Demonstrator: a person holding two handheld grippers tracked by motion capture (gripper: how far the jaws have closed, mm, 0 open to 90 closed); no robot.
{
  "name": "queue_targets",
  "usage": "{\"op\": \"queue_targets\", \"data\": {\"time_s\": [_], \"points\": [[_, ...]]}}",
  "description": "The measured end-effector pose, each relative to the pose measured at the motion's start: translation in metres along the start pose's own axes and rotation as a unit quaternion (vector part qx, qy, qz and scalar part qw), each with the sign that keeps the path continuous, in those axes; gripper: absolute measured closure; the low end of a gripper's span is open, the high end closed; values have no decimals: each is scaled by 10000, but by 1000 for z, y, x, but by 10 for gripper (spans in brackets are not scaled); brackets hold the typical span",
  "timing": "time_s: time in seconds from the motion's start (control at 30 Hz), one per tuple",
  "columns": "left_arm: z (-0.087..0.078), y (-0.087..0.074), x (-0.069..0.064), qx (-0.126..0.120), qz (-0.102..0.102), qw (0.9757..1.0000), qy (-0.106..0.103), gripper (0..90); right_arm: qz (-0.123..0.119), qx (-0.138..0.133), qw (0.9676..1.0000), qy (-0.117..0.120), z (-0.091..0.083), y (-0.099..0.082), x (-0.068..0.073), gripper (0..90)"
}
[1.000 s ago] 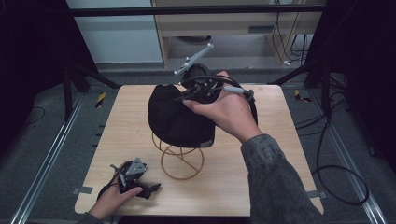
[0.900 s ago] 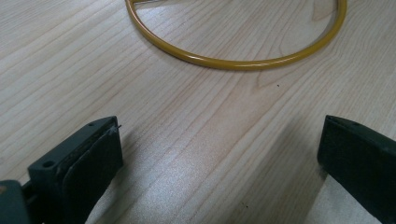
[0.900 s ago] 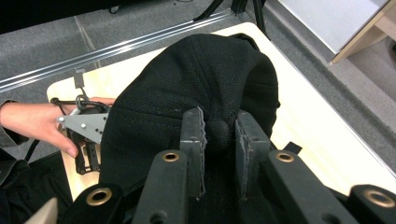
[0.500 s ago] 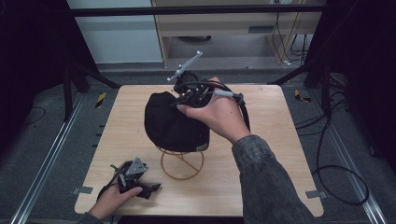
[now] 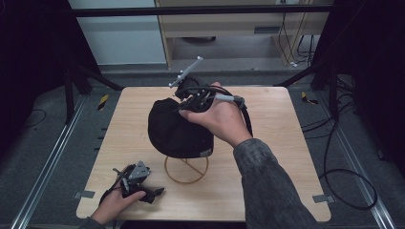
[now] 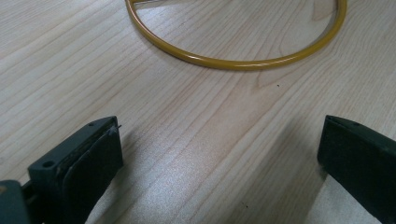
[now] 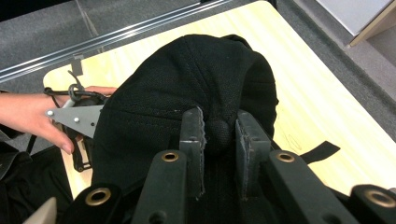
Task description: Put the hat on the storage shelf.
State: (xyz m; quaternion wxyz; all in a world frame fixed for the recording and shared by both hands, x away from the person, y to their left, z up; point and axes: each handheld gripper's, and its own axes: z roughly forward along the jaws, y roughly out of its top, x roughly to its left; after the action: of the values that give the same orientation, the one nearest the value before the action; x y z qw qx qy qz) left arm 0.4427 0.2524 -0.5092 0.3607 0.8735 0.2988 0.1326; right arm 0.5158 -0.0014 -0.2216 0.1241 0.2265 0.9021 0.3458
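The right gripper [image 7: 219, 135] has its two pads clenched on a bunched fold of a black cap [image 7: 187, 93], the cloth pinched tight between them. In the high view the right hand [image 5: 217, 117] holds that gripper [image 5: 191, 98] against the top of the cap [image 5: 174, 131], which sits over the middle of the table [image 5: 286, 143], somewhat toward its far edge, draped over a yellow wire stand [image 5: 186, 169]. The stand's round base ring rests on the wood just nearer the front edge than the cap. A black strap [image 7: 320, 151] of the cap trails out beside the right gripper.

The left gripper [image 6: 219, 154] has its jaws spread wide and released, bare wood between them, the yellow ring [image 6: 233, 60] lying just ahead. In the high view the left hand [image 5: 117, 202] rests this gripper [image 5: 136, 179] near the table's front left corner, well apart from the cap.
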Motion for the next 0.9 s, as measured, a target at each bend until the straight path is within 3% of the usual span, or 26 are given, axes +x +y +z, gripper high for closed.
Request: {"op": "queue_targets", "data": {"time_s": [0.9], "points": [[0,0,0,8,9,10000,3,0,14,248,9997,68,12,-5,1,751]]}}
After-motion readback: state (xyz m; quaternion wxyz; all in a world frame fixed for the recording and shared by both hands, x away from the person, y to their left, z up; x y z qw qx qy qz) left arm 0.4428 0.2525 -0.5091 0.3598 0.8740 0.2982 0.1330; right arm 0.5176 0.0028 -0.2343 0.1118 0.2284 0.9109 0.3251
